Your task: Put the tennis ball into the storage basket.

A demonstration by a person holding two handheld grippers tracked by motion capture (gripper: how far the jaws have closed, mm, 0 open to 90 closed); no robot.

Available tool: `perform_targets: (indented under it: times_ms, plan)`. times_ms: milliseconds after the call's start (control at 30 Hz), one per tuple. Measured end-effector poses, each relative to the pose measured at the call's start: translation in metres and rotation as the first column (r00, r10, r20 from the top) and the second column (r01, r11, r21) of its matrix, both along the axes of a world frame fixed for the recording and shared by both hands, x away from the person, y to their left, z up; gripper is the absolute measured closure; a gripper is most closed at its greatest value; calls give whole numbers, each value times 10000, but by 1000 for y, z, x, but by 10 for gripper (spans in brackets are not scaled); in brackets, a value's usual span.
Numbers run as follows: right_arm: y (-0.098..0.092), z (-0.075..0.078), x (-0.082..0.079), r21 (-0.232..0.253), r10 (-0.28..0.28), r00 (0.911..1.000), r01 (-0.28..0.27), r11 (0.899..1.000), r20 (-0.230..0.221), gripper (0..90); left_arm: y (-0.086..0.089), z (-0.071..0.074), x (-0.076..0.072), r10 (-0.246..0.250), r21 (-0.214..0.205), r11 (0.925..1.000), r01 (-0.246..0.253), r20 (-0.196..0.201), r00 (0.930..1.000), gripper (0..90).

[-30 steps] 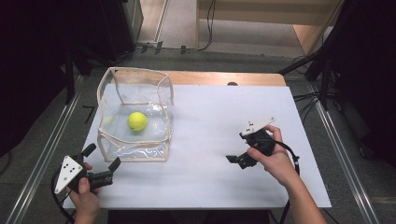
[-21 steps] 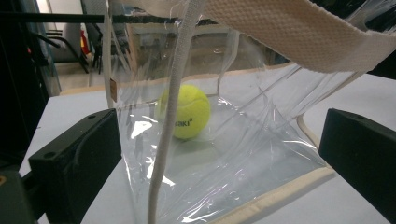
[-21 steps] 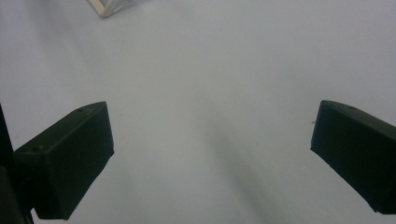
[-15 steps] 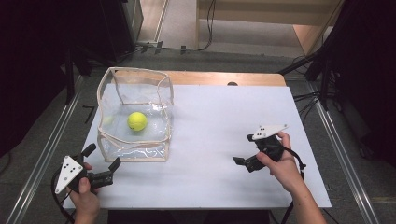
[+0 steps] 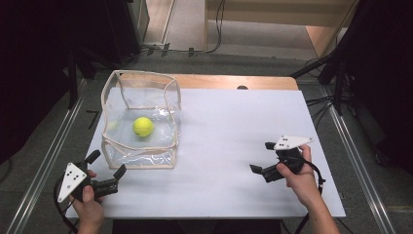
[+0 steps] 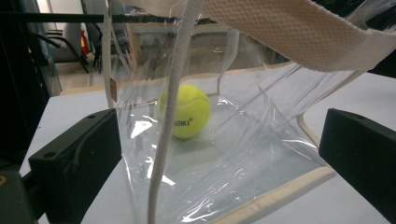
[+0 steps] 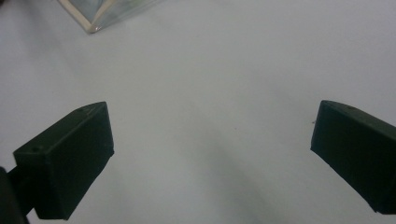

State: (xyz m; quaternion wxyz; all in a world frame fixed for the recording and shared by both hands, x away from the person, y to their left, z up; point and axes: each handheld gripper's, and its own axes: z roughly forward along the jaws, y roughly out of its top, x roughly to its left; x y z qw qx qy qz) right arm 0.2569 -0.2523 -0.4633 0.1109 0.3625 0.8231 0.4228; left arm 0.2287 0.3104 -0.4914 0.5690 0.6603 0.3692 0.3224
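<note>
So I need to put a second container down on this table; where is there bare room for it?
The white table top is bare between the clear plastic bag with cream trim and the right gripper, and along the far edge. It is crowded at the near left, where the open left gripper faces the bag holding the yellow tennis ball.

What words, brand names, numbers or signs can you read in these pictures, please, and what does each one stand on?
"saki": black letters on the yellow tennis ball inside the clear bag, in the left gripper view; the bag's cream seam covers whatever comes before them, so the word may be longer.
A small brown tag on the bag's edge: too small to read.
The dots on the left gripper grey plate are holes, not writing.
</note>
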Motion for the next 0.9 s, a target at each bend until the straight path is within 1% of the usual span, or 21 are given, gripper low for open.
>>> perform_targets:
  times_ms: [133,233,600,733,800,833,900]
  plan:
    - [-5,-5,-3,176,-148,9999,147,9997,46,0,0,0,0,-3,7,10000,3,9,10000,0]
    - [-10,-7,-4,313,-291,9994,286,9991,168,0,0,0,0,-7,18,10000,7,-3,10000,0]
    - [-27,-19,-9,882,-849,9948,797,9929,562,0,0,0,0,-8,-1,10000,8,-12,10000,0]
    - [-35,-24,-11,1126,-1174,9902,1086,9877,751,0,0,0,0,-35,-7,10000,35,-13,10000,0]
    - [-39,-27,-13,1266,-1405,9857,1283,9836,929,0,0,0,0,-26,2,10000,26,-13,10000,0]
    - [-42,-29,-15,1354,-1585,9816,1436,9803,1061,0,0,0,0,-40,1,10000,40,-14,10000,0]
    - [-47,-31,-17,1503,-1860,9756,1678,9743,1164,0,0,0,0,-35,23,10000,35,-8,10000,0]
